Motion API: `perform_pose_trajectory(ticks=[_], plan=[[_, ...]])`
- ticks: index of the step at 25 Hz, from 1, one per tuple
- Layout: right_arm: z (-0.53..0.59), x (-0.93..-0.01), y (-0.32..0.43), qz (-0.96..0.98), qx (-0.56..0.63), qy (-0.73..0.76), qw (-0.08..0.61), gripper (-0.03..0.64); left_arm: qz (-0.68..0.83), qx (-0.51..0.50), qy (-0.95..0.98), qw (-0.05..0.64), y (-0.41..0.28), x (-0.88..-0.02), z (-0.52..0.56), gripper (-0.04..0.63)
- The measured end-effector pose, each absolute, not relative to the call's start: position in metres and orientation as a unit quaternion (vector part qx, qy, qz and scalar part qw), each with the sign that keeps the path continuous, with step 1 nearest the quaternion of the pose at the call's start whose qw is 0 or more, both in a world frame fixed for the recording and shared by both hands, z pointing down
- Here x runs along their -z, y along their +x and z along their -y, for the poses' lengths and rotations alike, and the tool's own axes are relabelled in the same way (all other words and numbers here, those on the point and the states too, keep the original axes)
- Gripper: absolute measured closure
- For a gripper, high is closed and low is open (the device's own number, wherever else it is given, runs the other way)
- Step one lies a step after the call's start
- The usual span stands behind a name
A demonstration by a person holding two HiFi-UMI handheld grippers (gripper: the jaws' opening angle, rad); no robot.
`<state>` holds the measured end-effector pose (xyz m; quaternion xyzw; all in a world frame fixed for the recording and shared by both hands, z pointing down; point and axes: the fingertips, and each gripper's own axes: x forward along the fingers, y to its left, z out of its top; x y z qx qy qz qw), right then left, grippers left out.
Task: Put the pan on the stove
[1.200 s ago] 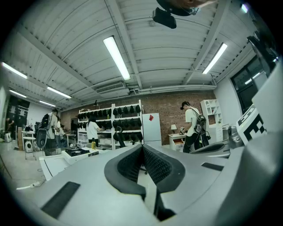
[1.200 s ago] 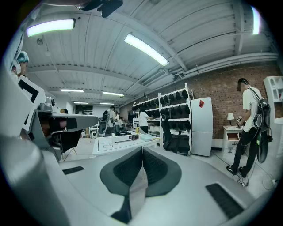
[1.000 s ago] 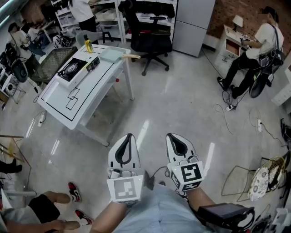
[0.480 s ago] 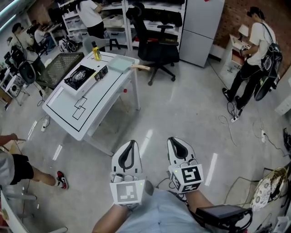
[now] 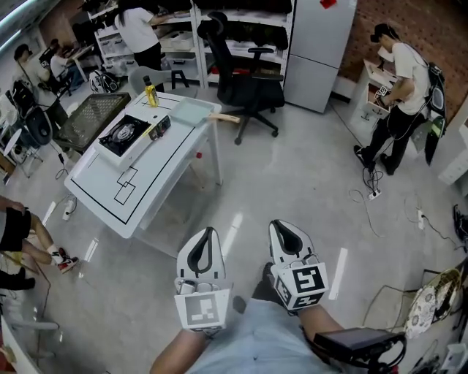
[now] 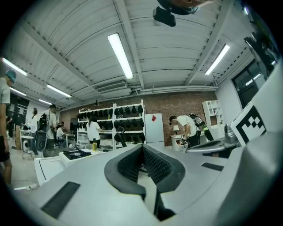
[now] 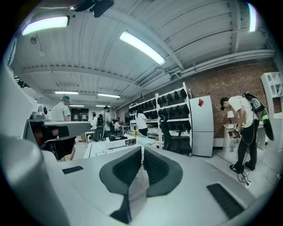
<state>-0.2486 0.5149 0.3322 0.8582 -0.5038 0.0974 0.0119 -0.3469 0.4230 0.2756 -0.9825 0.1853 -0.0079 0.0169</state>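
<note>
Table (image 5: 167, 155) lower now, pan (image 5: 191, 111) handle pointing right (off edge), left gripper (image 5: 208, 232), right gripper (image 5: 281, 226) clenched empty

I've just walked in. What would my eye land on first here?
The left hand-held gripper and right hand-held gripper jut out low in the head view, both shut and empty. Beyond them, up left, stands a white table carrying a black stove; a black chair stands past it.

Worktop (image 5: 95, 175), far left, is seen in white w/ black outlined rectangles. On it, stove (image 5: 121, 136) is black, bottle (image 5: 151, 93) yellow, tray (image 5: 191, 111) pale green. Left gripper (image 5: 207, 234) & right gripper (image 5: 285, 228) are finished white-grey w/ black pads & b/w square markers. Floor (image 5: 292, 168) is pale grey, glossy; far-right wall (image 5: 447, 18) is red brick.
</note>
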Motion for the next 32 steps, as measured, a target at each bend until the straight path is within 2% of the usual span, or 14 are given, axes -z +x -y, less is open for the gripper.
perform_pose_trajectory(ticks=[9,18,26,32], plan=[[-0.478,-0.360,-0.189,0.505,-0.118,0.855,0.015,0.566,-0.199,0.041,-0.979,0.005,-0.297,-0.306,-0.381,0.577],[-0.442,-0.400,-0.095,0.510,-0.164,0.844,0.014,0.566,-0.211,0.091,-0.973,0.000,-0.200,-0.339,-0.339,0.577],[-0.405,-0.378,-0.010,0.540,-0.155,0.827,0.003,0.566,-0.234,0.075,-0.969,0.030,-0.112,-0.304,-0.312,0.577],[-0.373,-0.355,0.030,0.562,-0.133,0.816,-0.001,0.566,-0.255,0.053,-0.964,0.048,-0.082,-0.280,-0.297,0.577]])
